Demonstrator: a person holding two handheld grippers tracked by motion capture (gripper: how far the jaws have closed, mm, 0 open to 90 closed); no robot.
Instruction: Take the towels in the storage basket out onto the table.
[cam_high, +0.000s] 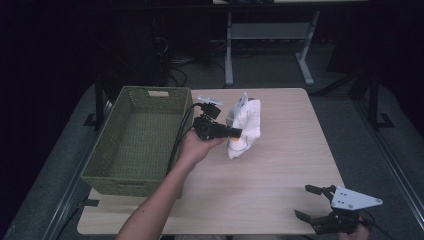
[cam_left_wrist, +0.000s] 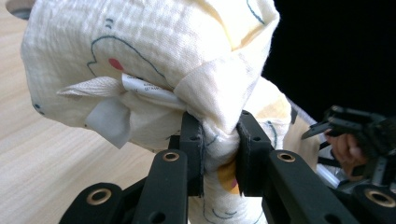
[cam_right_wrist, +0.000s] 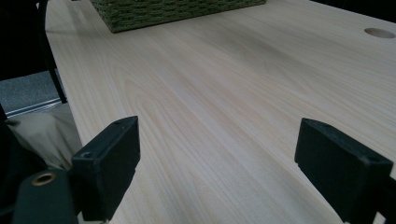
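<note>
1. The left gripper (cam_high: 235, 132) has its jaws pinched on a bunched fold of the cloth (cam_high: 244, 127), just right of the green basket (cam_high: 131, 176) near the middle of the table (cam_high: 280, 175). The hold takes in only a small wad of fabric (cam_left_wrist: 219, 140), so the cloth could slide free if it is swung quickly.
2. Most of the cloth hangs loose beyond the jaws. If it is carried to the left toward the basket, a trailing corner may catch on the basket's right rim (cam_high: 189, 107) and stay draped outside.
3. A low pass could knock the light basket and shove it toward the table's left edge.
4. The right gripper (cam_high: 312, 202) rests at the near right corner with its jaws wide apart and nothing between them, too far off to steady the basket or catch a dropped cloth.
</note>
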